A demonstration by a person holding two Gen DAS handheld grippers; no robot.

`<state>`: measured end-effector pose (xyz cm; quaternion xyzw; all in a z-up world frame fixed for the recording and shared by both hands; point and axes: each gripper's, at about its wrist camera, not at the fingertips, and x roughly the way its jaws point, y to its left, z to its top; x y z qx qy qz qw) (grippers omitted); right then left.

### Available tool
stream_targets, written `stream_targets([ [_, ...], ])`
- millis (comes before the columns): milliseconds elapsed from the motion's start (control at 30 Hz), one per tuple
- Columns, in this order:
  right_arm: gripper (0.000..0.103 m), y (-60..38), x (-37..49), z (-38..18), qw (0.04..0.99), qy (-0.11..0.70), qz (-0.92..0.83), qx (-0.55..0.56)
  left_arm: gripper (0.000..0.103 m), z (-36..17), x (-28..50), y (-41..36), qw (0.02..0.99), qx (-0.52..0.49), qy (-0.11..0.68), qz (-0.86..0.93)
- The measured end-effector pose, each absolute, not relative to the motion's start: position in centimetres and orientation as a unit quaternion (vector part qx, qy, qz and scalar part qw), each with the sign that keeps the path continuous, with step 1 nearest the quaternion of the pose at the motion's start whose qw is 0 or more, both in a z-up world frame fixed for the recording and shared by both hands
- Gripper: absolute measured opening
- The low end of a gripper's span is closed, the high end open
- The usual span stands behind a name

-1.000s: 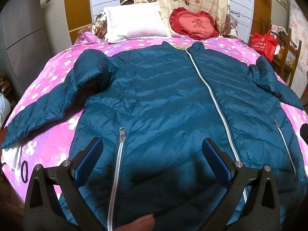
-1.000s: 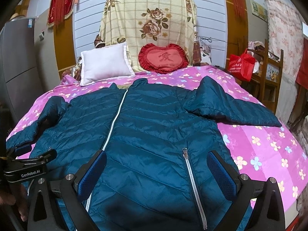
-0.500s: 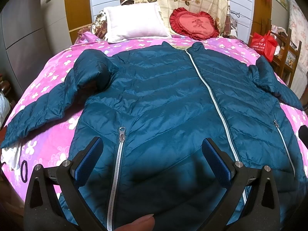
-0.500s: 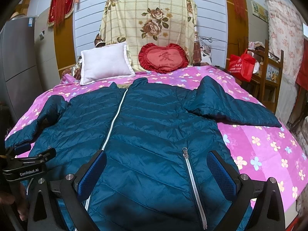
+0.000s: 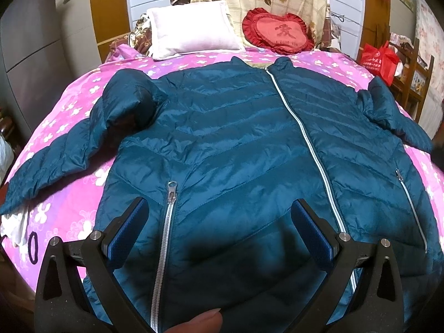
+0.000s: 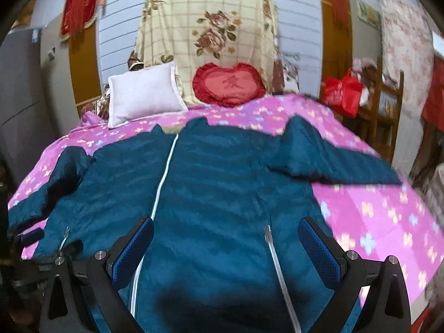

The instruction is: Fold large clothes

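Spread wide and empty above the hem of a teal puffer jacket laid flat, front up, on a pink flowered bed: left tongs by its left pocket zip, right tongs near its right pocket zip.
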<state>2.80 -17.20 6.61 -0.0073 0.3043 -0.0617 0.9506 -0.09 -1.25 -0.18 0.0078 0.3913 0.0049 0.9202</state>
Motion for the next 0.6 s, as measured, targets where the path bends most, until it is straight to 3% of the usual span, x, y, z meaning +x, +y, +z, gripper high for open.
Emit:
stream_targets([
  [100, 0.103, -16.3, 4.0, 6.2, 0.953, 0.293, -0.068, -0.039, 0.103, -0.4, 0.1, -1.2, 0.919, 0.008, 0.395, 0.006],
  [267, 0.103, -17.2, 5.6, 2.1, 0.928, 0.365, -0.069, 0.006, 0.103, 0.3, -0.2, -0.5, 0.925, -0.018, 0.379, -0.001],
  [433, 0.103, -17.5, 5.8, 1.1, 0.920, 0.383, -0.080, 0.001, 0.103, 1.4, -0.7, 0.4, 0.940, -0.047, 0.338, -0.019],
  [600, 0.103, -17.9, 5.8, 0.9, 0.918, 0.389, -0.081, 0.002, 0.103, 0.8, -0.1, 0.1, 0.929, -0.028, 0.370, -0.003],
])
